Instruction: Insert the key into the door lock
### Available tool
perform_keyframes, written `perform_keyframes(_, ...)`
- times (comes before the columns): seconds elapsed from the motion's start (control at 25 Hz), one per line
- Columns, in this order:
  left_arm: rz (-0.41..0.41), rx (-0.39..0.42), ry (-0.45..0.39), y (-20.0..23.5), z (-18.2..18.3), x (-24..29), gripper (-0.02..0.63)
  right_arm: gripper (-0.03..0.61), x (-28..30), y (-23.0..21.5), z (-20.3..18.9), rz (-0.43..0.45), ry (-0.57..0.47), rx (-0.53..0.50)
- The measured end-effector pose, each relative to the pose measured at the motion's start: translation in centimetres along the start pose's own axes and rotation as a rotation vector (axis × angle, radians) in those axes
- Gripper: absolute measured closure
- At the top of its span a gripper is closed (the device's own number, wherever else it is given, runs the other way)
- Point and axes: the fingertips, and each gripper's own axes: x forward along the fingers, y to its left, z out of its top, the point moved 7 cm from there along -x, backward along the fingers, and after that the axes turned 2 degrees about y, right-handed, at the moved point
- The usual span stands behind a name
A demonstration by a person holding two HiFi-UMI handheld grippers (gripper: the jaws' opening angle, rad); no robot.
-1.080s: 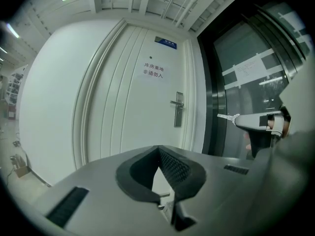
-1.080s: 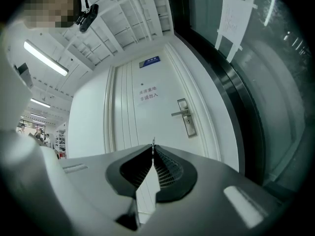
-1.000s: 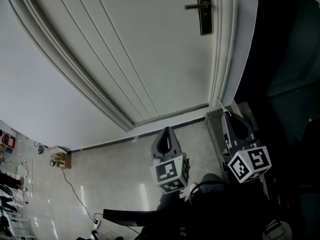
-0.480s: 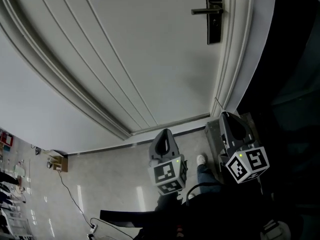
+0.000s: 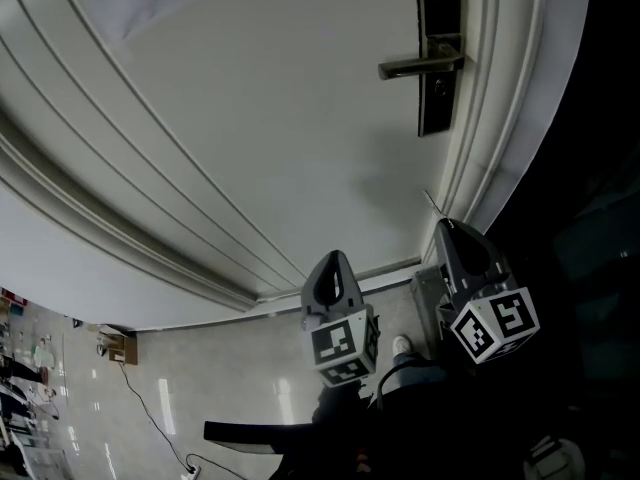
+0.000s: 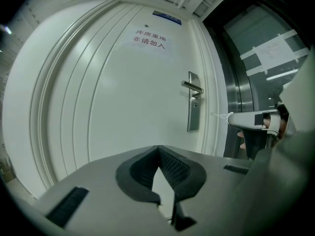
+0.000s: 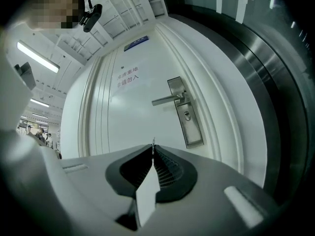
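The white door [image 5: 260,138] carries a metal lock plate [image 5: 438,53] with a lever handle [image 5: 420,65] at the upper right of the head view. In the right gripper view the plate [image 7: 186,113] shows its keyhole [image 7: 187,115] just below the handle [image 7: 167,100]. My right gripper [image 7: 153,149] is shut on a thin key [image 7: 153,142] that sticks out of the jaw tips, short of the door. In the head view this gripper [image 5: 445,226] is below the lock near the door frame. My left gripper [image 6: 158,149] is shut with nothing in it and sits further left [image 5: 334,258].
A sign with red characters [image 6: 150,38] hangs on the door under a blue plate [image 6: 166,17]. Dark glass and metal panels [image 6: 256,73] stand right of the frame. On the tiled floor are a cable, a small box [image 5: 120,346] and a person's shoe [image 5: 401,346].
The lock plate and handle have come lower and larger in the head view. Both grippers have risen slightly towards the door, the right one closer to the frame.
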Motion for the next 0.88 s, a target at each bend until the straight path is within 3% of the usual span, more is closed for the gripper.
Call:
perform_keyframes(0.36,0.002,-0.007,-0.021,-1.8,2.0,8.1,0.612,0.566,6.2,-5.8,1.3,0.015,-0.001,-0.011)
perform_keyframes(0.88,-0.062,0.031,-0.024,-3.9,3.5,12.3,0.612,0.566,8.7,-9.8,3.2,-0.021,-0.034,-0.121)
